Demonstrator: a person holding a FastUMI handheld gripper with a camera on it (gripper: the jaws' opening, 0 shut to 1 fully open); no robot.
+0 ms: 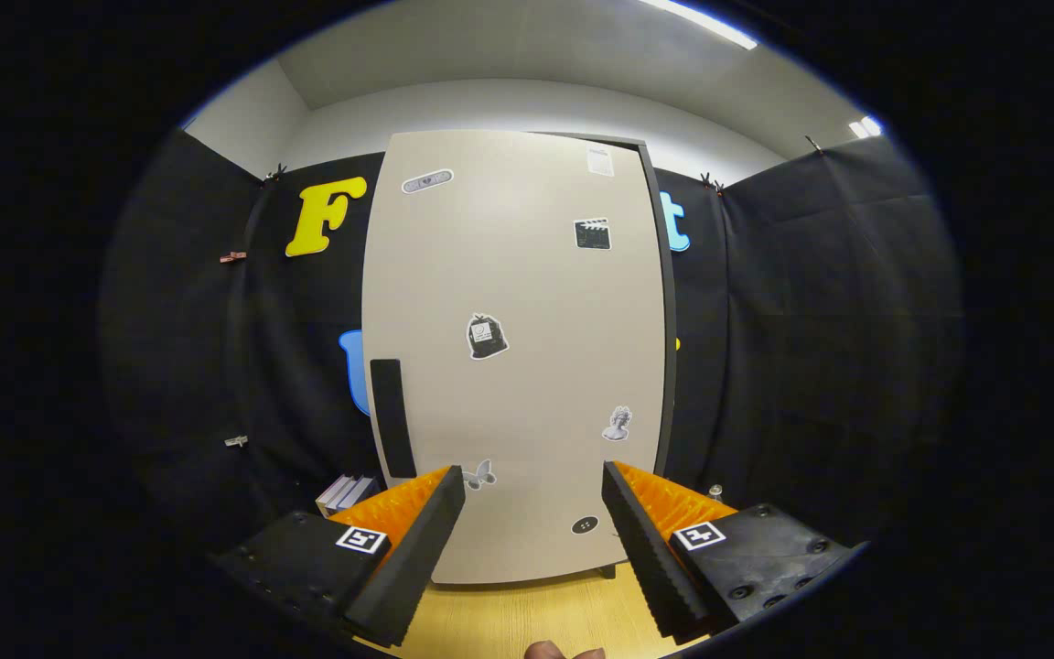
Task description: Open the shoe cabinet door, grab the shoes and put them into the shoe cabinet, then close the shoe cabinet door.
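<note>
A tall beige shoe cabinet (518,366) stands straight ahead on a wooden table, its door almost flush with the dark frame along its right side. Small stickers dot the door. A black vertical handle (392,417) sits near the door's lower left edge, just above and left of my left finger. My gripper (534,480) is open, its fingers spread wide in front of the door's lower part with nothing between them. A bit of a shoe (564,652) peeks in below the fingers.
Black cloth walls close in behind and on both sides of the cabinet. Some books (347,494) lie on the table left of the cabinet's base. The light wooden tabletop (527,609) runs from the cabinet toward me.
</note>
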